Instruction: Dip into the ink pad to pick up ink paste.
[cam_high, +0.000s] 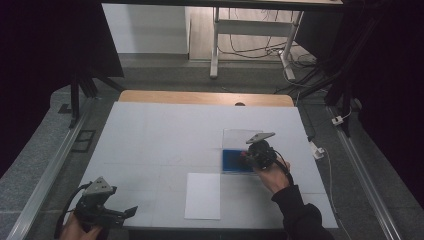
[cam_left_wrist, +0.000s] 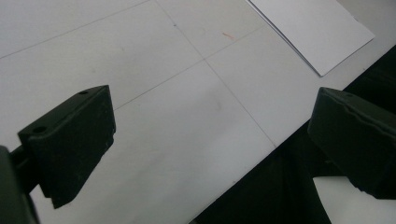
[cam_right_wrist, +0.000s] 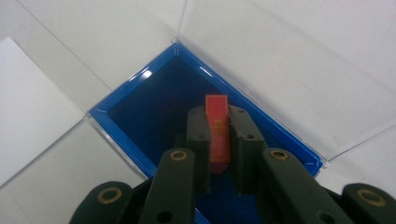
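Pinching a small red piece (cam_right_wrist: 217, 133) between its jaws, the right gripper (cam_right_wrist: 217, 140) hangs over the open blue box (cam_right_wrist: 140, 107), with the piece standing upright between the two black jaws and its top end poking out past their tips. Below it lies the dark blue floor of the box, and I cannot tell whether the piece touches that floor or hovers just above it. In the high view the right gripper (cam_high: 248, 156) sits over the box (cam_high: 231, 161), whose clear lid (cam_high: 239, 137) lies folded back on the table (cam_high: 160, 135) on the far side.

Judging from this, the piece is at the box but not yet let go, so releasing it and closing the lid seem left.

The left gripper (cam_high: 131, 212) rests idle at the near edge, jaws spread wide with nothing between them, near a white sheet (cam_high: 202, 196).
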